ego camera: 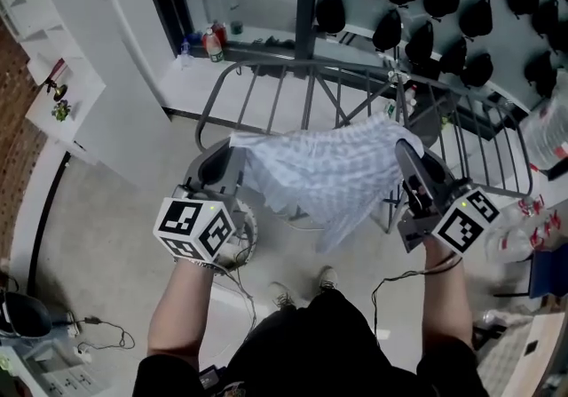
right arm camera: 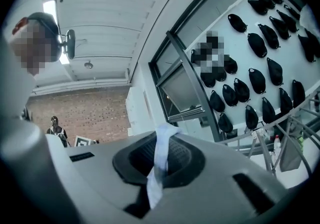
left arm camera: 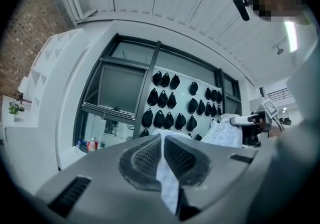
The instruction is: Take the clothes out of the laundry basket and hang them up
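a pale, finely checked cloth [ego camera: 328,175] is hanging stretched between the two grippers, just in front of a grey metal drying rack [ego camera: 306,98], with its lower edge drooping to a point above the floor [ego camera: 106,226]. the left gripper [ego camera: 228,162] is pinching one top corner and the right gripper [ego camera: 406,155] is pinching the other, thin fabric showing between each pair of ribbed dark pads. the rack's slim rails are running away with gaps between them. the floor is looking pale and smooth.
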A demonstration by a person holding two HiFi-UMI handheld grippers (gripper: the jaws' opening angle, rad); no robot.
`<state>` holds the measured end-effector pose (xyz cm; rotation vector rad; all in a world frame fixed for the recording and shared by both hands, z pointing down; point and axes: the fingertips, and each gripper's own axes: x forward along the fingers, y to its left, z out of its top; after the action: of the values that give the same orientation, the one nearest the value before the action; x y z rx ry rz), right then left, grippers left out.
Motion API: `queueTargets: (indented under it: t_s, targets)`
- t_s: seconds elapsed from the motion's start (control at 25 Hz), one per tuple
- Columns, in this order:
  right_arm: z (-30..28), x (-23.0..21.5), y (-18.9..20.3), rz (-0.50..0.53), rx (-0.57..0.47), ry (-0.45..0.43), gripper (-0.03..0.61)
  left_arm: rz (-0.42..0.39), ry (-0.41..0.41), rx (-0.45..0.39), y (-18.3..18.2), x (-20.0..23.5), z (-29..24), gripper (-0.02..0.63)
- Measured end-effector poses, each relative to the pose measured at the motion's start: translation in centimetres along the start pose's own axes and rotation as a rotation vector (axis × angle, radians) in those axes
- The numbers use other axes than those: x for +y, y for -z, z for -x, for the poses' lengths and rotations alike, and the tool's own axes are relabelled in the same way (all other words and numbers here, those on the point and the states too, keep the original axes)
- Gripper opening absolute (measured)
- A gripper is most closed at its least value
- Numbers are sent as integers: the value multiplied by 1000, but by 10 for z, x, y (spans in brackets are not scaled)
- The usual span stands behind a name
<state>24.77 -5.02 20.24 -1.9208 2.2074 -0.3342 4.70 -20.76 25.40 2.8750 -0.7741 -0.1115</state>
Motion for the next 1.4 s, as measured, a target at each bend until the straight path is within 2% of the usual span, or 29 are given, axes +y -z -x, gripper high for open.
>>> queueTargets:
  t_s: [0.2,0.44,1.0,1.4]
  targets:
    - [-14,-8,-11,5,-25,-8,11,5,-6,-19,-10,6,-17,11]
    - [-38,-37,-18,-7,-34,-29,11,-14,-46,-1,-8,16,-47,11]
    - [-124,-154,-32,-16,3,-128,11,-52,-183,12,-8,37,-172,11]
    - [-155,-208,-31,-45,30,-170,11,-68,-269,23,-5,42,-228,11]
